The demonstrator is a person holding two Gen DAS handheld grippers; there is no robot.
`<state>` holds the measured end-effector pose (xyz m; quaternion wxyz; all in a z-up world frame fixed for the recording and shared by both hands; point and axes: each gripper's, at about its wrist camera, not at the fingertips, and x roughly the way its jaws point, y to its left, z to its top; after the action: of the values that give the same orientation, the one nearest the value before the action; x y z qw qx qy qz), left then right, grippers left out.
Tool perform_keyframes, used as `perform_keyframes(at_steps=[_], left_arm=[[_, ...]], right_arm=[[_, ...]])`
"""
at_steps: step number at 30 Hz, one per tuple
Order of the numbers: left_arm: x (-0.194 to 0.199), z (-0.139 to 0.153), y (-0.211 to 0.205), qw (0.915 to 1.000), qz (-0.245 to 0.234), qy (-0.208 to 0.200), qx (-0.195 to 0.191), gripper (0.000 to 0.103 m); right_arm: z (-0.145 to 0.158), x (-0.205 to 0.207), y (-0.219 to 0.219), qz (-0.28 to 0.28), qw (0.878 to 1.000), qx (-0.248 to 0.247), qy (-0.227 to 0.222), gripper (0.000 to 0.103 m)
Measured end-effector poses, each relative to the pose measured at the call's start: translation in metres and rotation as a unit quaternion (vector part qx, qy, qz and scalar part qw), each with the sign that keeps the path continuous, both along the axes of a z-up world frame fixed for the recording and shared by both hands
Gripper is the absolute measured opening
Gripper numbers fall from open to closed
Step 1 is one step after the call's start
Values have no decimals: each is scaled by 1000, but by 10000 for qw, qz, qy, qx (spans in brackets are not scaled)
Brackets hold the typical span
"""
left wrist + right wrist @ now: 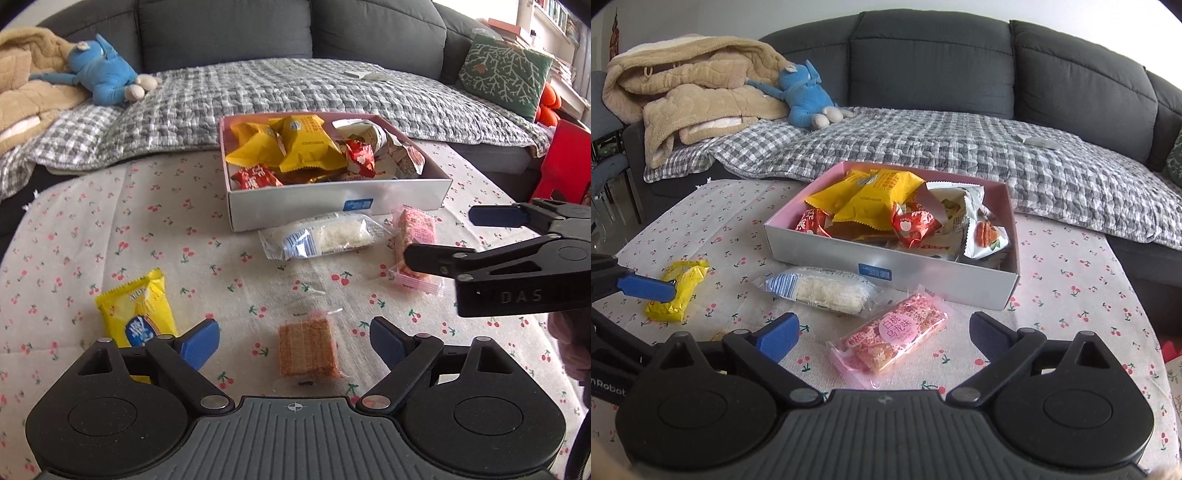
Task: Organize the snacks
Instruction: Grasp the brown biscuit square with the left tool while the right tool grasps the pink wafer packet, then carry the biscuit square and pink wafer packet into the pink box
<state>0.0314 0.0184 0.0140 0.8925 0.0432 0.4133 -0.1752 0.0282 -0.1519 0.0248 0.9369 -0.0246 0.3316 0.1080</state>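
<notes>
left gripper (293, 341) hanging wide over brown snack (307, 349) | right gripper (882, 334) hanging wide over pink snack (888, 341) | box (923, 275) edge sitting just beyond

Glossy plastic wrappers (888, 345), matt cloth tablecloth (1071, 295)

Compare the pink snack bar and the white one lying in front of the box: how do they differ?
The pink snack bar has a pink wrapper with a round printed label; the white snack bar has a clear wrapper with a blue-striped end. The pink bar lies diagonally between the right gripper fingers; the white bar lies farther off, right by the box. Both lie flat on the tablecloth, unheld.
</notes>
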Motion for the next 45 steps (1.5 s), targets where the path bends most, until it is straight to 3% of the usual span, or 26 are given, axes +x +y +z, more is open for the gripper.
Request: perform_keyframes(at_steps=[4, 9, 15, 17, 19, 22, 26, 36, 45], left_arm=[[2, -7, 3, 9985, 11, 444, -319, 70], [1, -16, 2, 9981, 13, 561, -237, 51], [-6, -20, -4, 9988, -168, 452, 48, 47], [-8, -19, -5, 9989, -207, 409, 100, 46], [-8, -18, -6, 9989, -245, 377, 136, 44], [-9, -17, -7, 9989, -256, 357, 151, 41], [-10, -17, -7, 9991, -240, 312, 142, 36], [-6, -17, -6, 9997, -36, 211, 154, 34], [-2, -19, -11, 9992, 130, -60, 379, 34]], right_arm=[[-5, 5, 3, 24, 9999, 143, 40, 91], [-9, 16, 3, -134, 9998, 171, -29, 82], [-15, 18, -4, -282, 9996, -13, 84, 65], [-19, 20, -7, -327, 9992, -57, 204, 57], [-23, 21, -9, -340, 9987, -67, 383, 39], [-25, 19, -10, -356, 9979, -100, 537, 32], [-23, 14, -14, -294, 9976, -86, 628, 30], [-16, -9, -24, -333, 9950, -42, 943, 30], [-14, -10, -25, -298, 9984, -53, 480, 49]])
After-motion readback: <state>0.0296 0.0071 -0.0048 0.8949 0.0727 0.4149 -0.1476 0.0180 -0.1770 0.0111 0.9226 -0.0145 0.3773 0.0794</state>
